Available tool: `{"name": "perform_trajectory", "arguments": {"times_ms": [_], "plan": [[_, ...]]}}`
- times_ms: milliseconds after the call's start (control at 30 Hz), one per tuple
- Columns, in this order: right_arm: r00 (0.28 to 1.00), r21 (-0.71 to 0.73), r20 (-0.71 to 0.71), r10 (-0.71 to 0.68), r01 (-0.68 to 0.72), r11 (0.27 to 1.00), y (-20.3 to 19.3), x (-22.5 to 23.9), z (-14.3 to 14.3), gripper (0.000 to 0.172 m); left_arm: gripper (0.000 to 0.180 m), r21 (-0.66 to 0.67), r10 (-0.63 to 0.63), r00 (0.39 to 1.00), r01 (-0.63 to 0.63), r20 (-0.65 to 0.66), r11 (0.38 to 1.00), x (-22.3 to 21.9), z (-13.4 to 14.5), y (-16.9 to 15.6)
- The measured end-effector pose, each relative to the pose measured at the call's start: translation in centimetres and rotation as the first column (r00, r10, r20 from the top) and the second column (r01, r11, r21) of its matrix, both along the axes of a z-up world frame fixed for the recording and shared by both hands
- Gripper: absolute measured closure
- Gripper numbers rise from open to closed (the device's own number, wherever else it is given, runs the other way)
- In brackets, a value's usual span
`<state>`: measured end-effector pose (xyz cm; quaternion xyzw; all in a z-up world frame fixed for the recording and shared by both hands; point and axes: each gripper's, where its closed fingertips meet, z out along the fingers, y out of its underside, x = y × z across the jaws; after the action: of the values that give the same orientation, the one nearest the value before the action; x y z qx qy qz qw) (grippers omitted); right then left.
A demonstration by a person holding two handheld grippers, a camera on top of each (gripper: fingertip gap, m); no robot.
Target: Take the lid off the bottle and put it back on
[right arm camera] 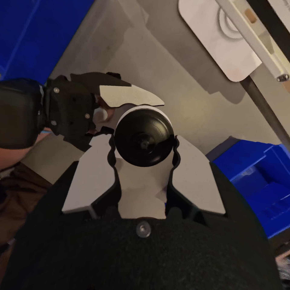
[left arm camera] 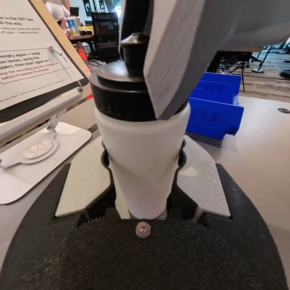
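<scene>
Left jaws clamp white bottle [left arm camera: 141, 149] — right jaws grip black lid [right arm camera: 143, 138].

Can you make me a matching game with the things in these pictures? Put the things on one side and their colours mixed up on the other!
Things:
1. bottle
2. lid
3. bin
4. stand base

Colours and places:
A. blue, on the table behind the bottle
B. black, on top of the bottle
C. white and flat, lying on the table to the left
D. frosted white, between the left claw's fingers

Right pairs: 1-D, 2-B, 3-A, 4-C
</scene>
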<state>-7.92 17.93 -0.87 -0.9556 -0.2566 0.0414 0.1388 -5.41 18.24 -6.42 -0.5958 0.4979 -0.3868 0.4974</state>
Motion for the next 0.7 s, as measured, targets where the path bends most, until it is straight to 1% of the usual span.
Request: {"name": "perform_trajectory", "arguments": {"times_ms": [67,133,167,200,267,300,367,400,433,467,500,533,567,633,667,700], "plan": [[0.988,-0.04,0.052,0.146,-0.144,0.989,-0.1,0.1,0.0,0.101,0.094,0.004,-0.003,1.0,0.003,-0.003,1.0,0.0,0.0,0.0],[0.95,-0.099,0.087,0.299,-0.29,0.952,-0.4,0.4,0.0,0.101,0.094,0.012,-0.005,1.0,0.005,-0.009,1.0,0.2,0.0,-0.2],[0.911,-0.123,0.106,0.399,-0.386,0.914,-0.4,0.6,0.0,0.101,0.094,0.014,-0.009,1.0,0.009,-0.01,1.0,0.3,0.0,-0.3],[0.855,-0.14,0.123,0.503,-0.487,0.862,-0.5,0.7,0.0,0.101,0.094,0.016,-0.013,1.0,0.013,-0.01,1.0,0.3,0.0,-0.3],[0.707,-0.145,0.162,0.688,-0.673,0.725,-0.4,0.7,0.1,0.101,0.094,0.015,-0.015,1.0,0.015,-0.01,1.0,0.3,0.0,-0.3],[0.661,-0.138,0.177,0.729,-0.717,0.684,-0.2,0.6,0.1,0.101,0.094,0.008,-0.013,1.0,0.013,-0.008,1.0,0.2,0.0,-0.2],[0.634,-0.132,0.184,0.751,-0.742,0.658,0.0,0.4,0.2,0.101,0.094,-0.001,-0.013,1.0,0.013,0.001,1.0,0.1,0.0,-0.1],[0.637,-0.114,0.191,0.747,-0.741,0.661,0.1,0.3,0.3,0.102,0.094,-0.007,-0.012,1.0,0.012,0.003,1.0,0.1,0.0,0.0],[0.657,-0.083,0.2,0.727,-0.728,0.68,0.2,0.1,0.4,0.102,0.094,-0.009,-0.013,1.0,0.013,0.004,1.0,0.0,0.0,0.0],[0.689,-0.046,0.206,0.695,-0.703,0.71,0.4,0.0,0.6,0.097,0.094,-0.008,-0.013,1.0,0.013,0.004,1.0,0.0,0.0,0.0],[0.734,-0.013,0.215,0.644,-0.658,0.753,0.7,0.1,0.9,0.088,0.094,-0.005,-0.013,1.0,0.013,0.003,1.0,0.1,0.0,0.0],[0.789,0.014,0.194,0.583,-0.596,0.803,0.6,0.0,1.2,0.079,0.094,-0.002,-0.013,1.0,0.013,0.0,1.0,0.1,0.0,-0.1],[0.844,0.05,0.138,0.518,-0.528,0.848,0.3,-0.5,1.4,0.073,0.094,0.0,-0.013,1.0,0.013,-0.001,1.0,0.1,0.0,-0.1],[0.929,0.14,0.038,0.368,-0.369,0.919,0.3,-1.2,2.1,0.077,0.094,0.0,-0.013,1.0,0.013,0.0,1.0,0.1,0.0,-0.1],[0.958,0.179,0.014,0.288,-0.285,0.942,0.5,-1.1,2.3,0.078,0.094,-0.002,-0.013,1.0,0.013,0.002,1.0,0.1,0.0,-0.1],[0.984,0.199,0.027,0.174,-0.176,0.964,0.9,-0.3,2.3,0.084,0.094,-0.005,-0.013,1.0,0.013,0.005,1.0,0.1,0.0,0.0]]}}
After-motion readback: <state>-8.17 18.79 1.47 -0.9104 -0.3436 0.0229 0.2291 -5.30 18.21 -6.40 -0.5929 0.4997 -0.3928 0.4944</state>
